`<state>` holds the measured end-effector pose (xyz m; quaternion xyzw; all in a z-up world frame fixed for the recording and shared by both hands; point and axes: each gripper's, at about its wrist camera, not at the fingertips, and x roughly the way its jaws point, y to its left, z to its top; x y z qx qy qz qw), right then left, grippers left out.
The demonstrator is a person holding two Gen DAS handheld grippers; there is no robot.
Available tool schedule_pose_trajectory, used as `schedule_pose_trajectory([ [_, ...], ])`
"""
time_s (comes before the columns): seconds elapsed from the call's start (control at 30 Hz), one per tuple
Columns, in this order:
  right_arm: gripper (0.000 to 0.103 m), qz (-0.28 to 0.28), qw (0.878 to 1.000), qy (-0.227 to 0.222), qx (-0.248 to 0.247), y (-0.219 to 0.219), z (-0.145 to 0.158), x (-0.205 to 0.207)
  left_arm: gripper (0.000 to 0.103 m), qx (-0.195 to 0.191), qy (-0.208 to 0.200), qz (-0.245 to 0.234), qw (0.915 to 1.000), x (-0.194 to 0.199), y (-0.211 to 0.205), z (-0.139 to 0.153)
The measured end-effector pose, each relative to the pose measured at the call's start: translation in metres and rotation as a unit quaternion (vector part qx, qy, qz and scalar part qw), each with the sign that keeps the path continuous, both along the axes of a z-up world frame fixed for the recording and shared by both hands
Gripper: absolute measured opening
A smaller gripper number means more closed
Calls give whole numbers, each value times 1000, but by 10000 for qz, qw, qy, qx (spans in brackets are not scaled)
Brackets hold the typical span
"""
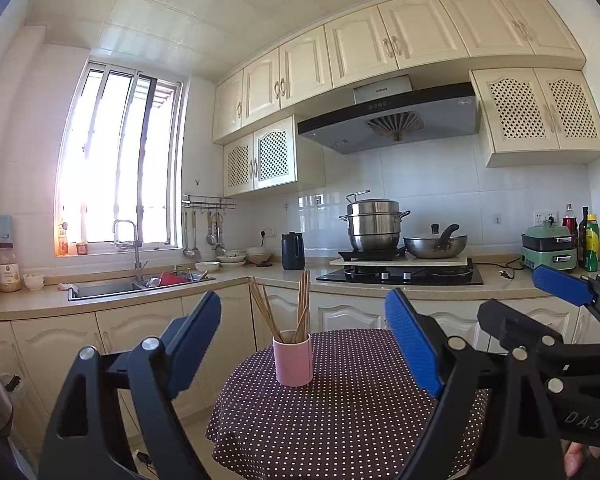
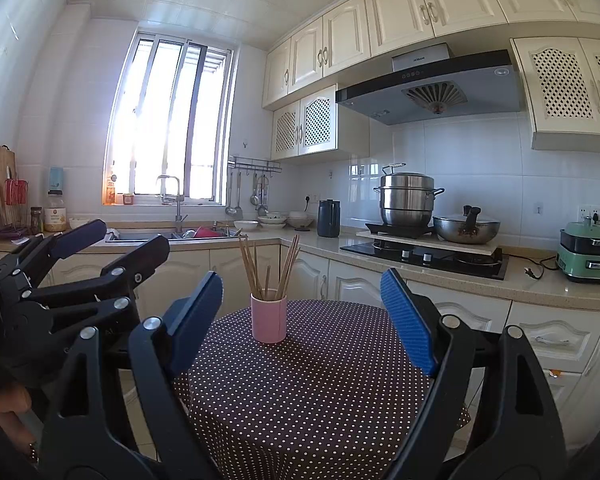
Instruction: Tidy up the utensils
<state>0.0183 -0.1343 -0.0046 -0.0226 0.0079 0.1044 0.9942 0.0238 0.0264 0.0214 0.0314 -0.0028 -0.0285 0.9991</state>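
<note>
A pink cup (image 1: 293, 360) (image 2: 269, 320) stands upright on a small table with a dark polka-dot cloth (image 1: 348, 424) (image 2: 324, 400). Several wooden chopsticks (image 1: 302, 304) (image 2: 256, 270) stand in it, fanned out. My left gripper (image 1: 305, 304) is open and level, short of the cup, with nothing between its blue pads. My right gripper (image 2: 304, 282) is also open and empty, short of the cup. Each gripper shows in the other's view: the right one (image 1: 532, 300) to the right, the left one (image 2: 128, 236) to the left. Both sit side by side.
Beyond the table runs an L-shaped counter (image 1: 228, 276) with a sink (image 1: 112, 288), a black kettle (image 1: 293, 251), a stove with a steel steamer pot (image 1: 374, 224) and a wok (image 1: 436, 244), a green appliance (image 1: 548, 248) and bottles. A person's fingers (image 2: 8, 404) hold a handle.
</note>
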Motion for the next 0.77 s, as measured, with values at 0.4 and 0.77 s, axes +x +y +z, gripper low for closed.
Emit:
schedule_pose_trajectory([
  [0.4, 80, 12, 10000, 32, 17, 1, -2, 1, 83, 41, 3, 28, 10000, 0, 2, 0],
  [0.77, 80, 41, 9998, 205, 32, 8, -12, 14, 83, 26, 234, 131, 9996, 15, 5, -7],
])
